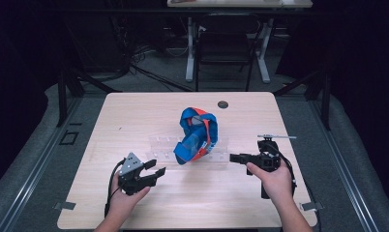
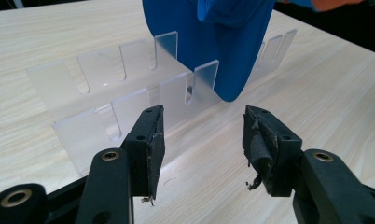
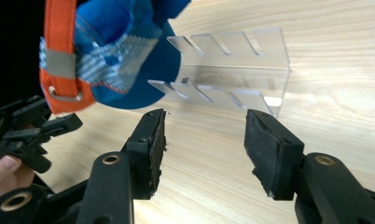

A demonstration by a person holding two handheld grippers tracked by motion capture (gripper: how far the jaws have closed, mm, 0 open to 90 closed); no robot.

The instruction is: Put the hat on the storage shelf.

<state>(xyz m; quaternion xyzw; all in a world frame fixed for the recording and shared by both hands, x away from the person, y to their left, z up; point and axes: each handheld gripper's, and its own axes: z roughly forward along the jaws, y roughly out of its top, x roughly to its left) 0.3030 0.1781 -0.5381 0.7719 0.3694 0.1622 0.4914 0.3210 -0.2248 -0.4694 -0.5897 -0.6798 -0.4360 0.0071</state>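
From the high view, I hold my left gripper (image 1: 154, 172) low over the near left of the table (image 1: 134, 116), its jaws spread with nothing between them; my right gripper (image 1: 237, 157) lies level at the near right, pointing across toward the middle, jaws also apart and empty; between the two stands a clear slotted rack (image 1: 163, 145), and a blue cap (image 1: 197, 135) with orange trim sits in it, tipped up on its brim, near the rack's right half; both grippers are close to the rack but apart from it and from the cap; a small dark round cap (image 1: 223, 104) is set in the table's far edge, and a chair (image 1: 226, 43) stands on the floor beyond.

In the left gripper view, my left gripper (image 2: 203, 140) stands wide, its worn pads bare; just ahead is the clear rack (image 2: 106, 70), with the cap's blue brim (image 2: 213, 51) dropped between its upright tabs.

In the right gripper view, my right gripper (image 3: 204, 144) is spread over bare wood; the cap (image 3: 115, 56) hangs at upper left, its orange strap (image 3: 59, 60) and metal ring facing me, brim resting at the rack's (image 3: 251, 70) end; my left gripper (image 3: 31, 133) shows at the left edge, beyond the cap.
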